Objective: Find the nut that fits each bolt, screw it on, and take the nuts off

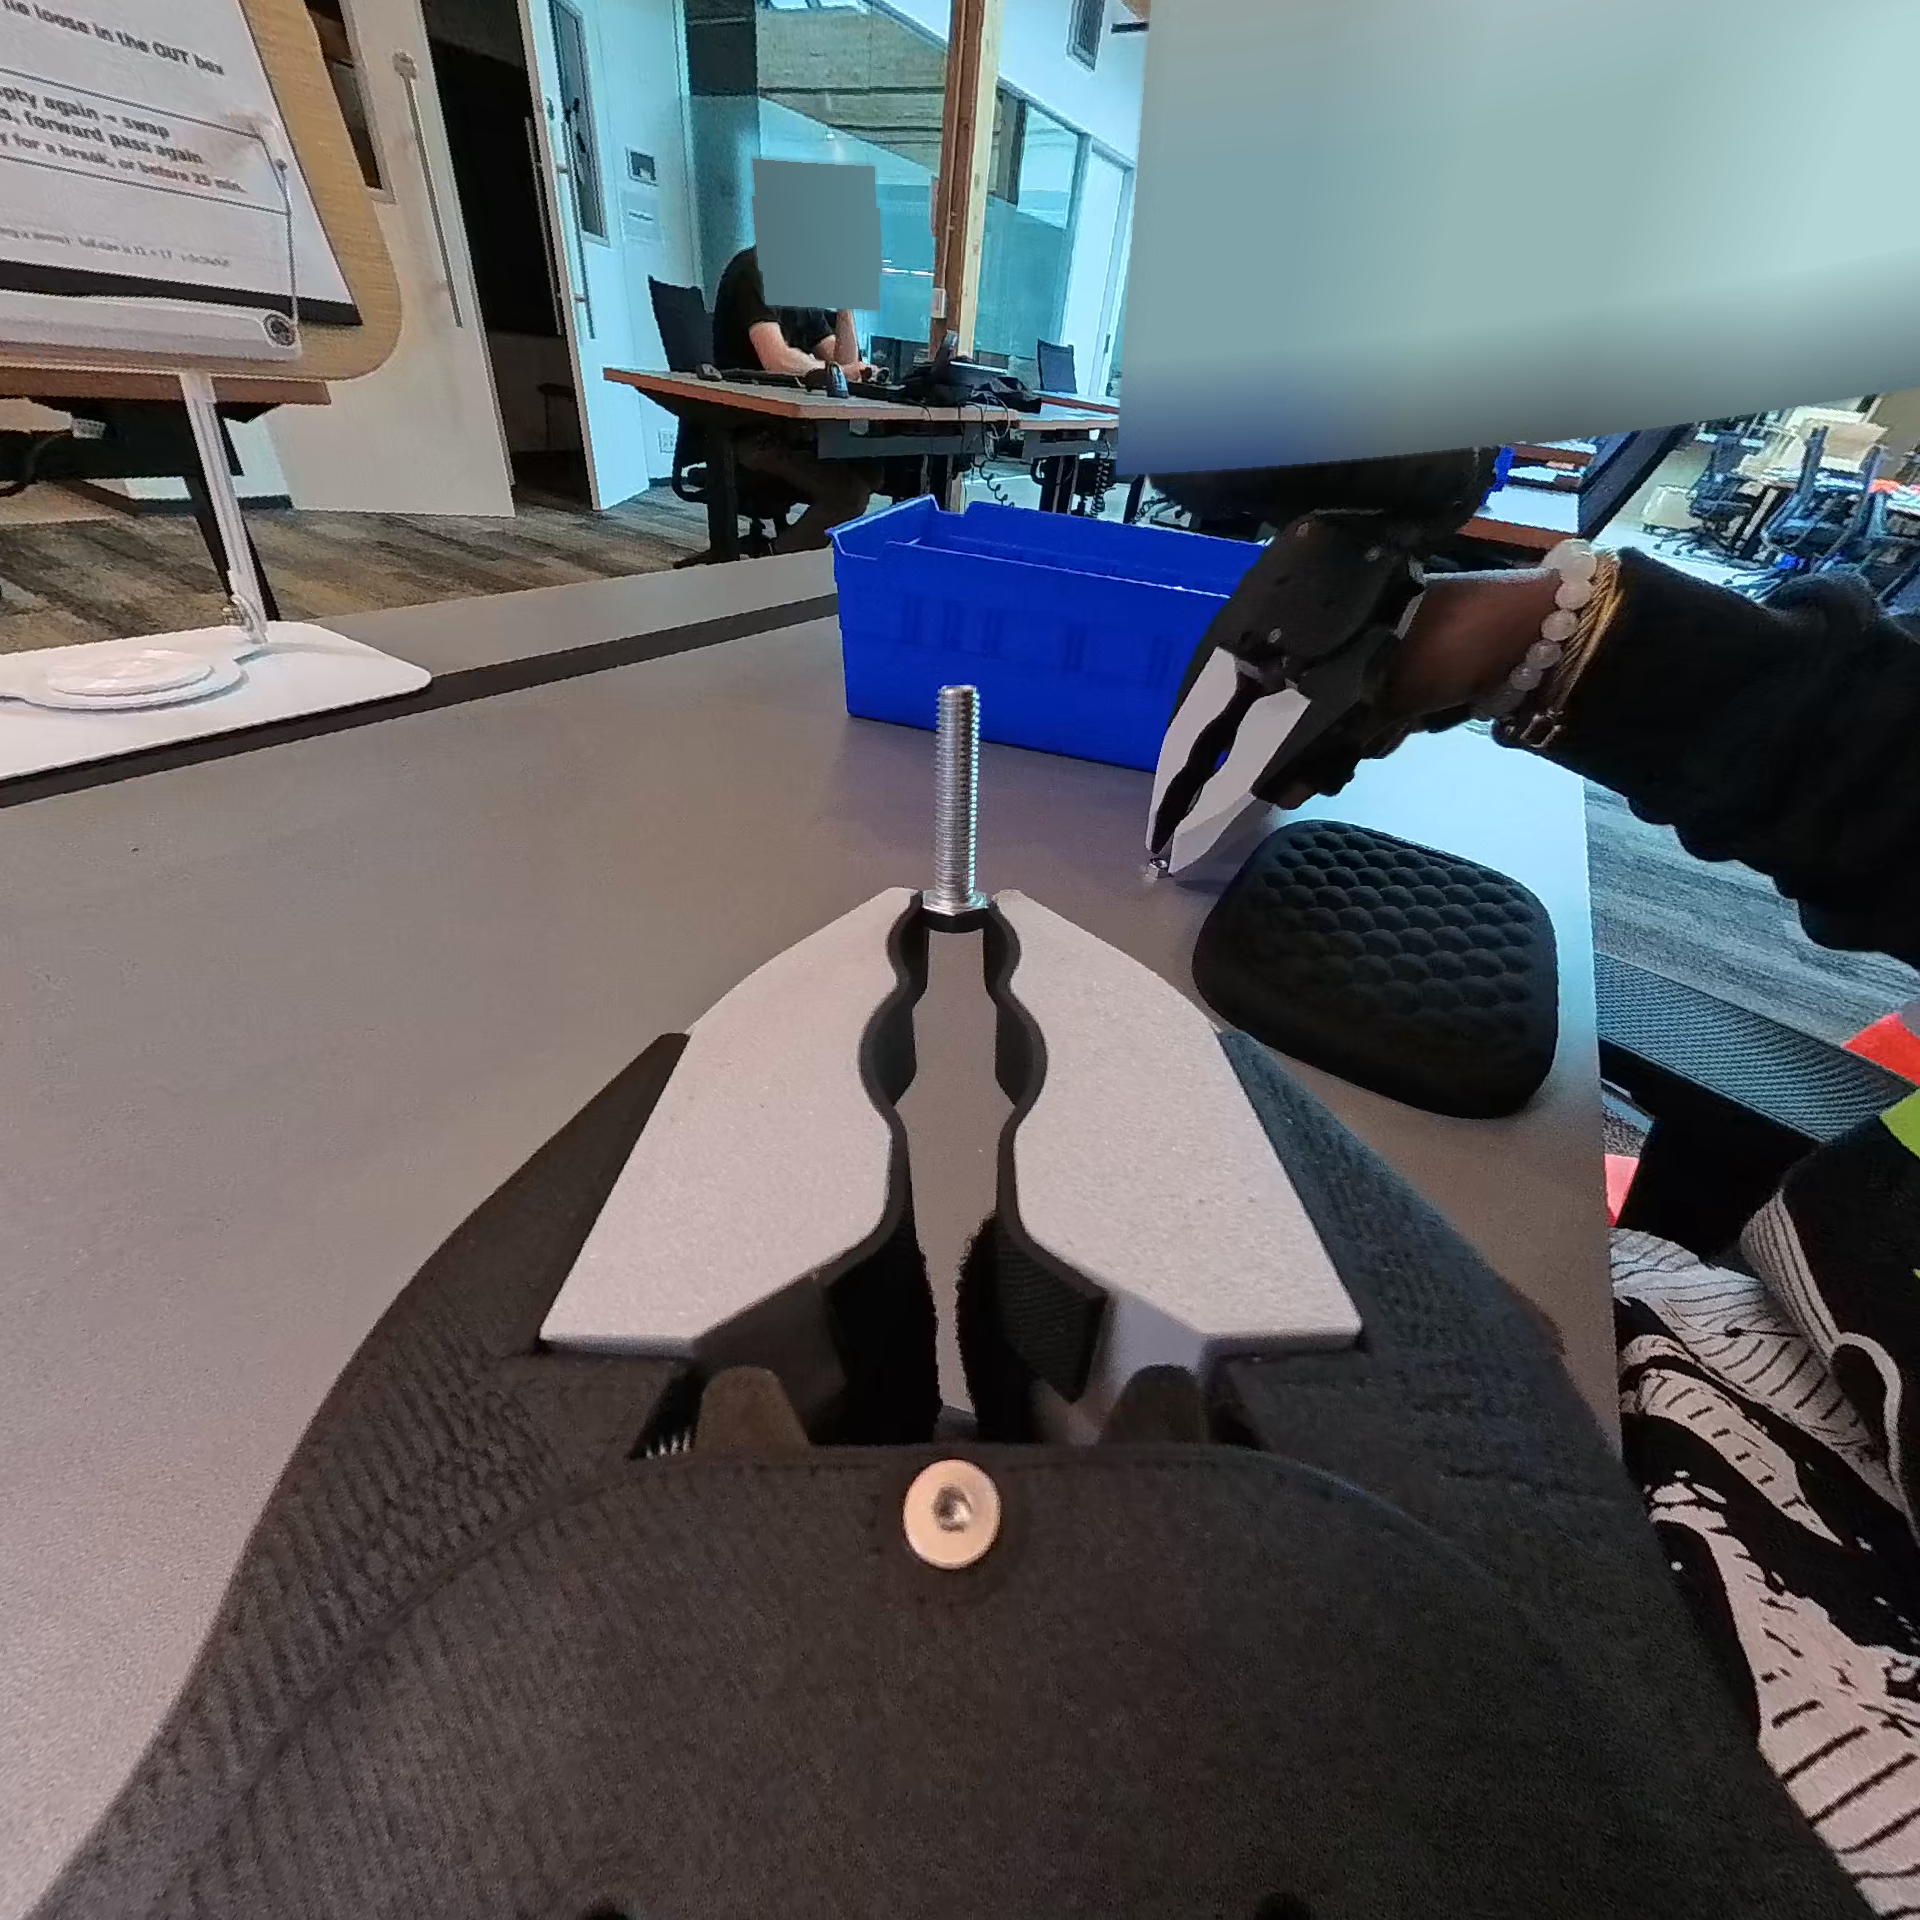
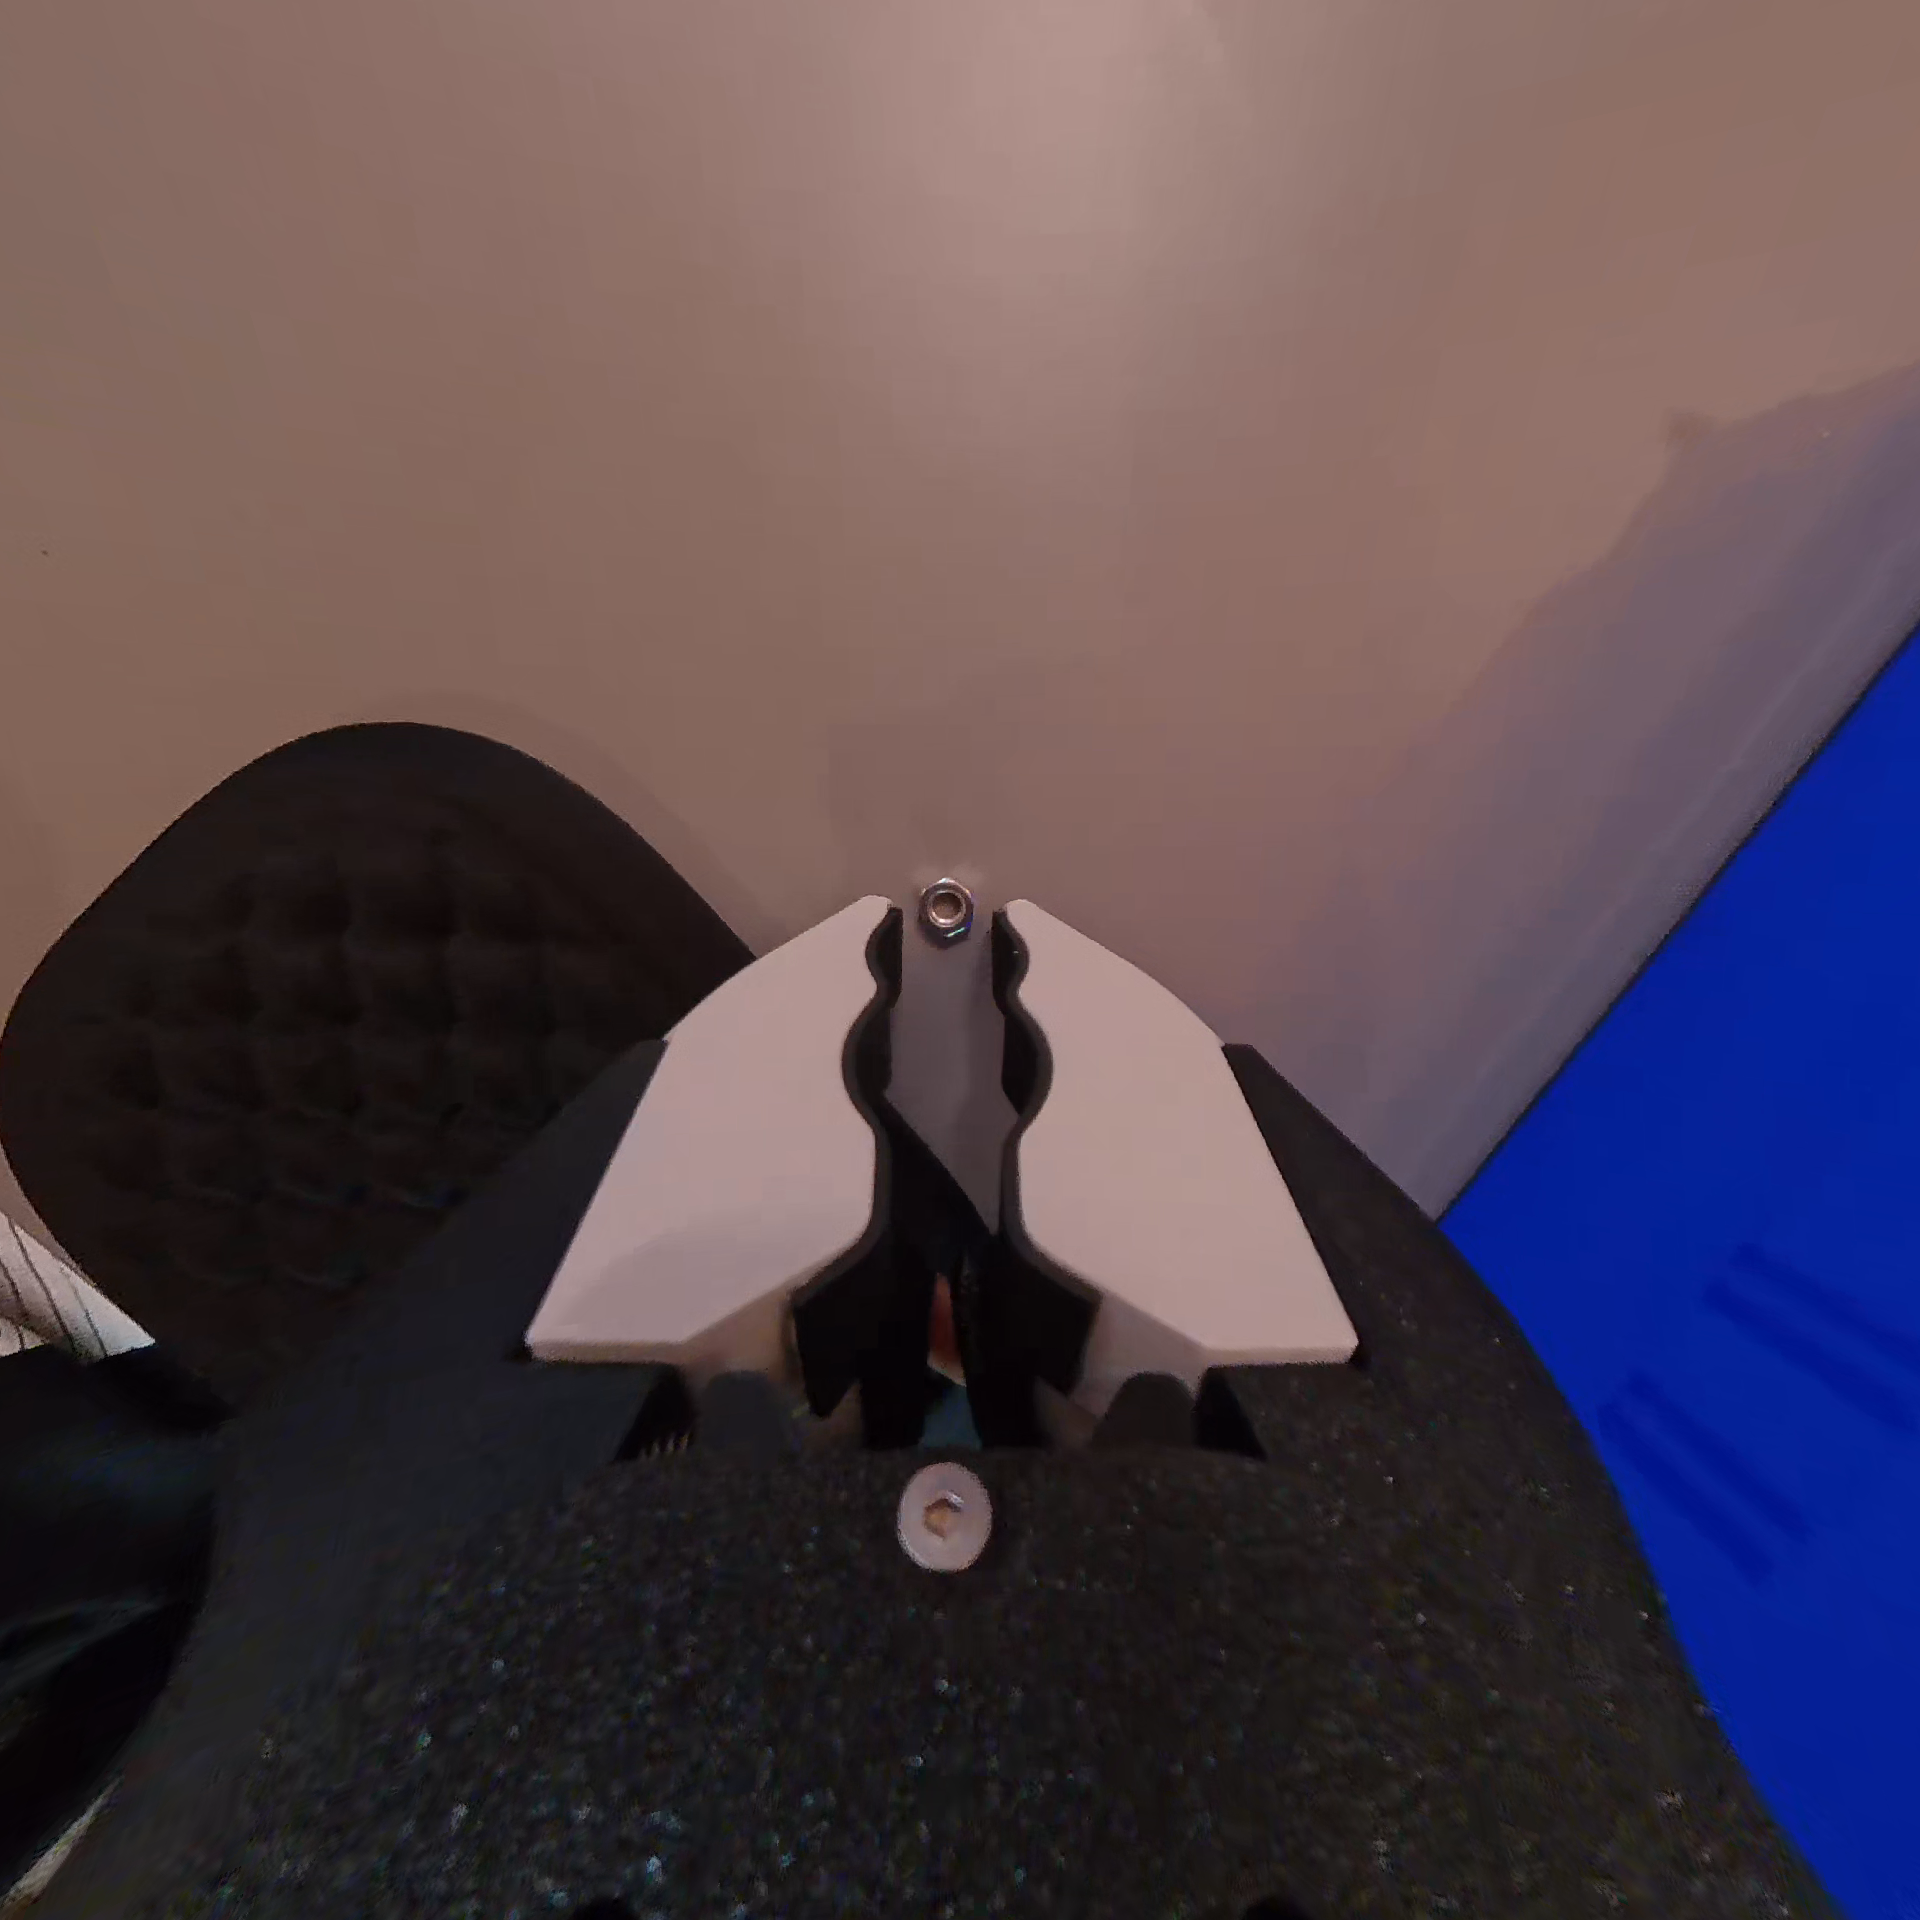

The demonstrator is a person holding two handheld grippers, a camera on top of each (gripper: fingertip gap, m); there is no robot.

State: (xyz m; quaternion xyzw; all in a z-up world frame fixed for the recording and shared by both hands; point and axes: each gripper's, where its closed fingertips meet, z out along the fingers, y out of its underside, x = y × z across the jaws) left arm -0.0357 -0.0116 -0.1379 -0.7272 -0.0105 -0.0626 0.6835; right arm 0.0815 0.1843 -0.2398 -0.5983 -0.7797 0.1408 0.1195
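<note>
1. The left tool is clamped on the hex head of a silver bolt, with the threaded shank standing straight up, free and clear. My guess is it's held that way so a nut can be spun down from above.

2. Over at about two o'clock from the bolt, the right tool tips steeply down at the tabletop, right over a small silver nut.

3. Looking along the right tool, the nut lies flat on the tabletop with its hole facing up, between the fingertips. There's a sliver of tabletop showing on either side, so the tips stand slightly apart and don't press on it yet. I'd call that lining up for a pickup, not a grip.

4. A black dimpled pad lies just beside the nut, at its four o'clock in the left view, and a blue bin sits behind, around twelve.

5. Hard to make out:
   - The nut's size against the bolt's thread can't be judged from here.
   - The bin's contents are hidden by its wall.
   - No other nuts or bolts show.
   - A large blurred patch covers the upper right of the left view.
</note>
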